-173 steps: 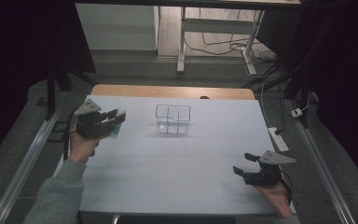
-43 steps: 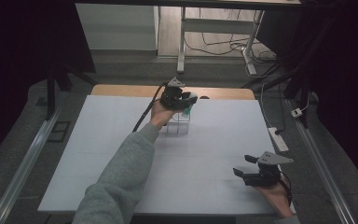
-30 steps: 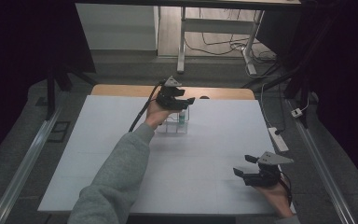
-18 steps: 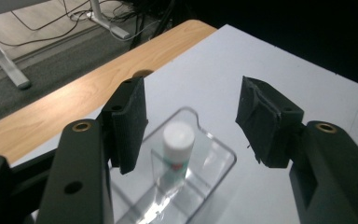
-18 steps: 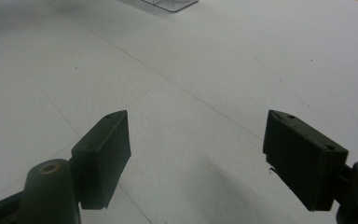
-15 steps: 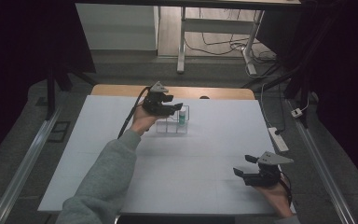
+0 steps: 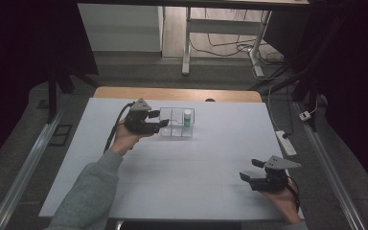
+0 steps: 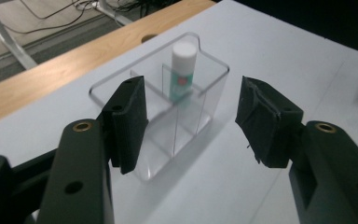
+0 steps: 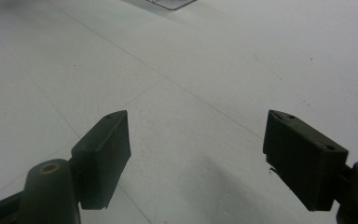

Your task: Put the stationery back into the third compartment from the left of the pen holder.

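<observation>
A: Where was the small bottle (image 7: 187, 118) at that moment?

B: It stood upright inside the clear box (image 7: 176, 123), in the compartment at the box's right end as the high view showed it. The box sat on the white tabletop (image 7: 182, 167) near the far edge, a little left of the middle. The bottle had a white cap and a green body with a small red mark on it.

A: And the left gripper (image 7: 159, 120)?

B: It was at the left end of the box, pointing toward it. In the left gripper view its jaws stood well apart, with nothing pressed between them. One black jaw overlapped the near corner of the box in that picture; whether it touched the wall, I could not tell. The other jaw hung over bare tabletop beside the box. The bottle sat in the far compartment, beyond the jaws.

A: The right gripper (image 7: 249, 170)?

B: Near the right front corner of the tabletop, well apart from the box. Its jaws were apart too and held nothing; the right gripper view (image 9: 196, 154) had bare white surface between them, and a corner of the clear box far off at the top edge.

A: Anything else on the tabletop?

B: A wooden strip (image 7: 177, 93) ran along its far edge.
</observation>
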Available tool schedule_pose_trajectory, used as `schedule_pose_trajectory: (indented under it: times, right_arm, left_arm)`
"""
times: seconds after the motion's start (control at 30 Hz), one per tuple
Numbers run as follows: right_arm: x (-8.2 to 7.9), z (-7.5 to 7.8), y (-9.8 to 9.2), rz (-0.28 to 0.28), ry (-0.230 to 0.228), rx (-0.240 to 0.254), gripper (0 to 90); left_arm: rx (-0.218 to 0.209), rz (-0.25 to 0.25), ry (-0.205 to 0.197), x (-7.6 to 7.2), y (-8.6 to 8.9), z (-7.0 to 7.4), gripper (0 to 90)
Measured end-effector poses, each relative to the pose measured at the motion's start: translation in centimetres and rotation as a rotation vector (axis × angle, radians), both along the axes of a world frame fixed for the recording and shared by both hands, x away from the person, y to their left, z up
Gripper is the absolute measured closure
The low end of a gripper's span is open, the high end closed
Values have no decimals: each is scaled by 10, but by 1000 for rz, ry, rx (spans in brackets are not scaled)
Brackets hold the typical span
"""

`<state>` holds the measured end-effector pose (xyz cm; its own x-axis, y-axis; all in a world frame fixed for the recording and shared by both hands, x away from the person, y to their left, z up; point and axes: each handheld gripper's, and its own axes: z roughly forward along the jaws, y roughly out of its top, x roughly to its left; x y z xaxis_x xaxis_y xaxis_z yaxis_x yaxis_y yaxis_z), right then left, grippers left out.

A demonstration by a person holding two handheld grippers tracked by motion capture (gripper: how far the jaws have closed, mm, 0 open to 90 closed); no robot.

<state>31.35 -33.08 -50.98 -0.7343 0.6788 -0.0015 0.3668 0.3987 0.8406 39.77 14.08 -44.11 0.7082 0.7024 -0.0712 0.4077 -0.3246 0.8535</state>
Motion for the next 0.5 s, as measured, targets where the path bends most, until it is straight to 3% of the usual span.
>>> schedule_pose_trajectory:
  times: [0.1,0.27,0.5]
  right_arm:
    - [0,0,0,-1,-2,-7,221]
    - [0,0,1,3,-2,-1,222]
    - [0,0,1,2,-3,-4,222]
  left_arm:
    - [1,6,6,-9,7,-5,425]
    - [52,36,0,-36,26,-18,425]
    - [65,58,19,-66,50,-35,423]
